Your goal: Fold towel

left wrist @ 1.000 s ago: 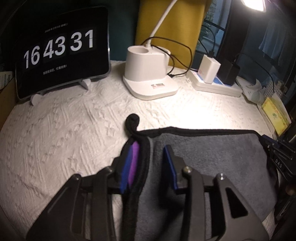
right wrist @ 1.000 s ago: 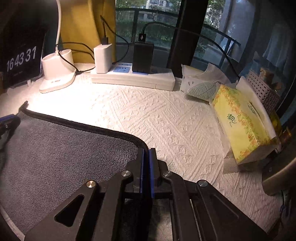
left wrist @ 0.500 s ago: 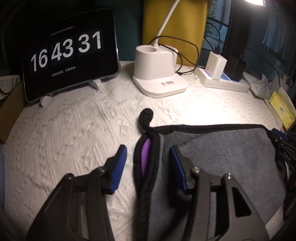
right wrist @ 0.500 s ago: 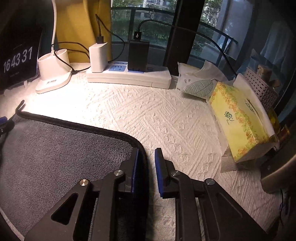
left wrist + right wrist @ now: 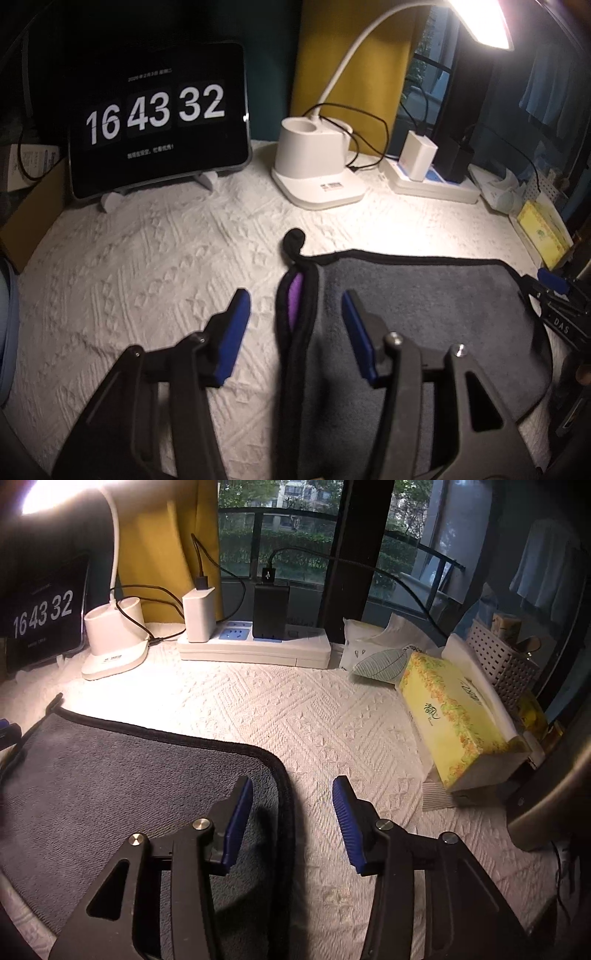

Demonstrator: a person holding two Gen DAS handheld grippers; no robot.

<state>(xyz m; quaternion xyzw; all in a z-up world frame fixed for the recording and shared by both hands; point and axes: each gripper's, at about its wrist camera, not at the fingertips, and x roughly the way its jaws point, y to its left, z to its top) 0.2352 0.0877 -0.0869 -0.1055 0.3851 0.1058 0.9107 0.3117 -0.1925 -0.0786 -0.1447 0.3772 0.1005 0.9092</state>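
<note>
A grey towel [image 5: 417,306] with black trim lies folded flat on the white textured table cover; it also shows in the right wrist view [image 5: 122,771]. A purple inner layer [image 5: 295,295] shows at its left fold, and a black loop [image 5: 293,240] sticks out at the far left corner. My left gripper [image 5: 293,314] is open, its jaws straddling the towel's left edge without touching it. My right gripper [image 5: 291,808] is open and straddles the towel's right edge. The right gripper's blue tip also shows in the left wrist view [image 5: 552,278].
At the back stand a tablet clock [image 5: 159,118], a white lamp base [image 5: 317,166] with cable, and a power strip [image 5: 255,646] with chargers. A yellow tissue box [image 5: 450,720], a tissue pack [image 5: 380,657] and a white basket [image 5: 506,661] are on the right.
Both grippers have opened and let go of the towel's edges. They have pulled back a little, and the towel lies flat on the table.
</note>
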